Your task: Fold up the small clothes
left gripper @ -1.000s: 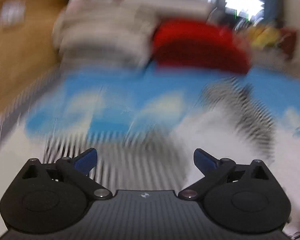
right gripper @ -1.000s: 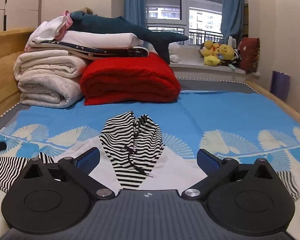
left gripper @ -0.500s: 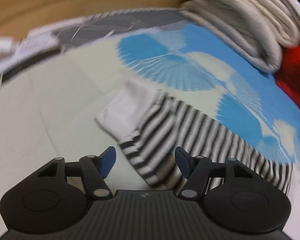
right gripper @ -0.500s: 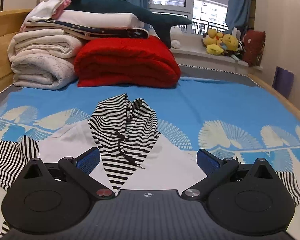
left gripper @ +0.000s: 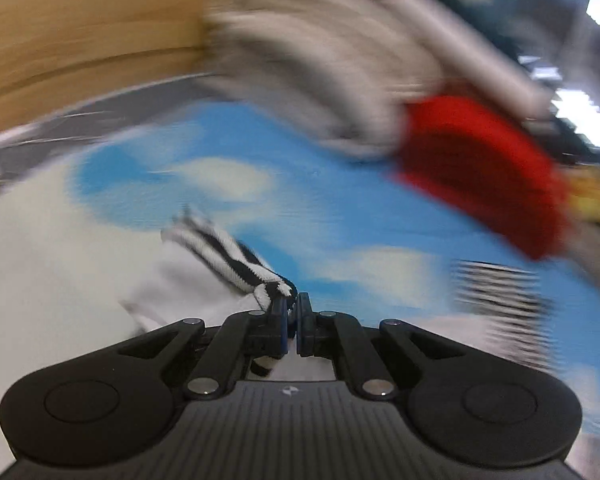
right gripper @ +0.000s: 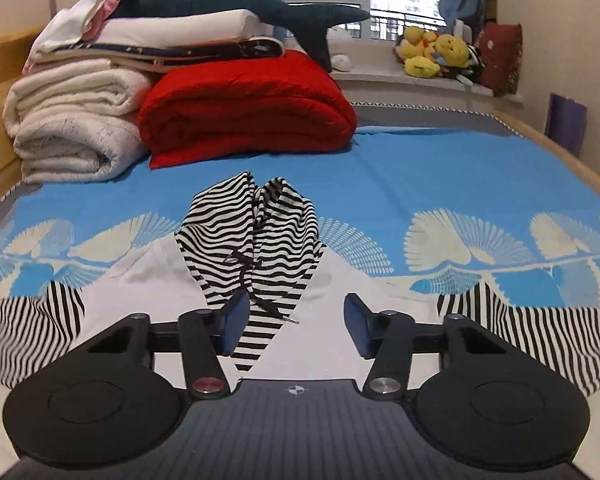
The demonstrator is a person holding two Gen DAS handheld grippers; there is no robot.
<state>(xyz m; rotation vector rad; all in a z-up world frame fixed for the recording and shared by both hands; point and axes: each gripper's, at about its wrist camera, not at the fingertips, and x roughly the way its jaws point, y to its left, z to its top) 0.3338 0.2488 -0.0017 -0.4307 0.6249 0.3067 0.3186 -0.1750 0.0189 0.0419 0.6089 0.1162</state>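
Note:
A small white hoodie with a black-and-white striped hood [right gripper: 256, 236] and striped sleeves lies flat on the blue patterned bedspread [right gripper: 440, 184]. Its left sleeve [right gripper: 24, 332] and right sleeve [right gripper: 540, 340] spread to either side. My right gripper [right gripper: 294, 326] is open and empty, low over the white chest just below the hood. My left gripper [left gripper: 292, 320] is shut on the striped cuff [left gripper: 236, 260] of the left sleeve and holds it lifted; that view is motion-blurred.
A folded red quilt [right gripper: 248, 108] and a stack of white blankets [right gripper: 72, 132] with a plush shark [right gripper: 228, 0] sit at the bed's head. Stuffed toys [right gripper: 436, 54] line the windowsill. A wooden bed frame [right gripper: 560, 148] runs along the right.
My left gripper closed on the striped sleeve cuff and swung it up and rightward. My right gripper's jaws narrowed and it edged forward over the hoodie.

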